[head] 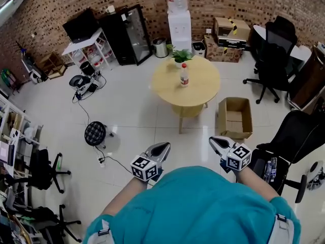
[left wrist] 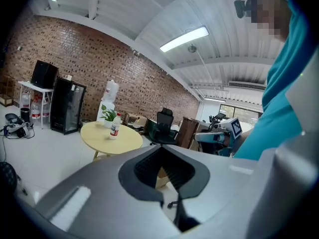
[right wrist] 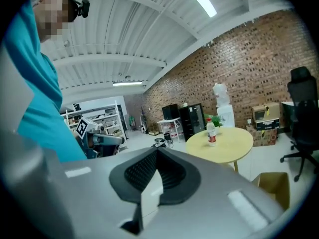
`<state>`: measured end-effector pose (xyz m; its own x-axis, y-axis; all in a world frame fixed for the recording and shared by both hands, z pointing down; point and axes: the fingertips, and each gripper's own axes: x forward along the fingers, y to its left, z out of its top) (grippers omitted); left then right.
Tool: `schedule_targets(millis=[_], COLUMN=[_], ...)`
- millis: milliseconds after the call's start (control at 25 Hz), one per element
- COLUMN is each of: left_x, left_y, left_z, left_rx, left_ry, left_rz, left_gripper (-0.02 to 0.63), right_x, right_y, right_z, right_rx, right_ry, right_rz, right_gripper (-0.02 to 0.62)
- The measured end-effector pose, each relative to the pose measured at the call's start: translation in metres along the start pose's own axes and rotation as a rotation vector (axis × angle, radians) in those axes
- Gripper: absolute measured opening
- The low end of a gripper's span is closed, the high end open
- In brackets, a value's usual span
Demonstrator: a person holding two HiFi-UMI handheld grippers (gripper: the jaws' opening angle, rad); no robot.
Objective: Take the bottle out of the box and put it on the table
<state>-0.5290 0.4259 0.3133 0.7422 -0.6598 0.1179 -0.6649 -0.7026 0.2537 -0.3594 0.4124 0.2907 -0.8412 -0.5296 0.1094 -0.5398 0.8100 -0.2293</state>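
Okay, one bottle (head: 184, 75), one box (head: 221, 118) at its four o'clock, insides in head view only; your left gripper (head: 161, 147), right gripper (head: 216, 140) fingers closed, empty.

Ahead of the left gripper (head: 163, 146) and right gripper (head: 215, 140) the floor (head: 137, 105) lies open up to the round table (head: 203, 93) — its near edge bare. A cardboard box (head: 234, 117) stands just beyond the right gripper; a black office chair (head: 299, 133) crowds its right side.
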Motion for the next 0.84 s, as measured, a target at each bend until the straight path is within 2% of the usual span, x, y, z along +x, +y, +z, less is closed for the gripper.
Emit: schedule_targets(millis=[360,840], left_x=[-0.019,-0.014], left_y=[0.005,0.0], left_z=[0.006,0.006], left_rx=[-0.002,-0.003], left_ry=[-0.018,-0.025], left_rz=[0.011,0.022], left_gripper=[0.003,0.003], right_x=[0.008,-0.001], right_y=[0.011,0.003], right_z=[0.0,-0.004], right_rx=[-0.014,-0.028], right_ry=[0.024,0.041], right_rz=[0.0,0.014], right_gripper=[0.0,0.0])
